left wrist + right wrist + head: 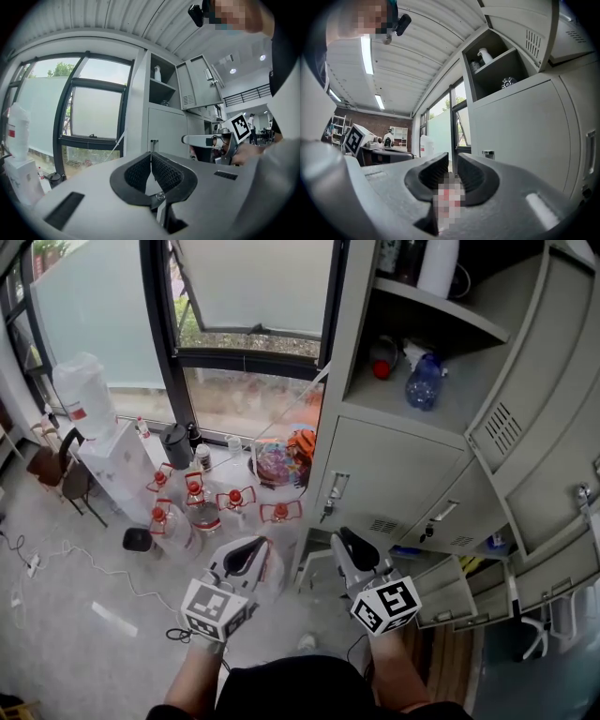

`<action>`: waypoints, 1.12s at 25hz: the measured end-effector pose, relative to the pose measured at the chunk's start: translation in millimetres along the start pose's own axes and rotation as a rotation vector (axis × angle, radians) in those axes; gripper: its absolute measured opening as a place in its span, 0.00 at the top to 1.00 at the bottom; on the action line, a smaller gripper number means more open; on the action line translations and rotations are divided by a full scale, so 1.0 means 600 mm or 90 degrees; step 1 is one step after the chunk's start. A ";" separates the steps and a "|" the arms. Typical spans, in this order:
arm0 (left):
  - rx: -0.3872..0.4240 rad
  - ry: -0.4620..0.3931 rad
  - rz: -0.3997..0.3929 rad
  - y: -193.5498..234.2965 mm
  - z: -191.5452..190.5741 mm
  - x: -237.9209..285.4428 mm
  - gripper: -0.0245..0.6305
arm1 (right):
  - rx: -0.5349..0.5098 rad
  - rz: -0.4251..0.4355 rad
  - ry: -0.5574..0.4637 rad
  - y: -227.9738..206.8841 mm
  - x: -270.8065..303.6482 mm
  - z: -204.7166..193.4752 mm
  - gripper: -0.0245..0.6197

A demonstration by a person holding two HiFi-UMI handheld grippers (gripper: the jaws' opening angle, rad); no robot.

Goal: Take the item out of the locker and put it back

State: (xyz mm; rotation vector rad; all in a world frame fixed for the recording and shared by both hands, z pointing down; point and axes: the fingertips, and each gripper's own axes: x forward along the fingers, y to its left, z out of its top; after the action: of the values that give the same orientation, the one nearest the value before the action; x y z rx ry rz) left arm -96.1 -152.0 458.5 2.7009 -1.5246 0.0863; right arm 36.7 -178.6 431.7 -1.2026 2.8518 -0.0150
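The left gripper (pixel 251 549), fingers (pixel 138 171) closed, and right gripper (pixel 349 545), fingers (pixel 433 173) slightly parted and empty, face the locker (pixel 394 474) holding 1 blue bottle (pixel 424 381).

Nothing legible: the red label (pixel 79 412) on the far-left water jug (pixel 82 381) is too small; left gripper (pixel 251 549) and right gripper (pixel 345 538) cubes show only square markers

There are two grippers, the left gripper (pixel 251 554) and the right gripper (pixel 347 542). On the floor stand five red-capped jugs (pixel 194 504) (a sixth may hide among them) and one water dispenser (pixel 114 465). The one open locker (pixel 394 470) holds one blue bottle (pixel 424 382) and, higher up, one white bottle (pixel 437 263).
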 end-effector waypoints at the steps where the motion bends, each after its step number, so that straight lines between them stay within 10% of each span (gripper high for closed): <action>1: 0.001 -0.004 0.003 0.000 0.009 0.012 0.94 | -0.004 0.002 -0.005 -0.009 0.005 0.007 0.87; 28: 0.125 -0.147 -0.066 -0.011 0.257 0.193 0.94 | -0.090 0.000 -0.121 -0.105 0.080 0.281 0.87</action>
State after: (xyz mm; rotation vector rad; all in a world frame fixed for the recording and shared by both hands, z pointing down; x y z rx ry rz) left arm -26.0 -257.1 312.6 3.0325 -1.4993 -0.0865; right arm 56.1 -255.8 263.2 -1.1570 2.7256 0.2907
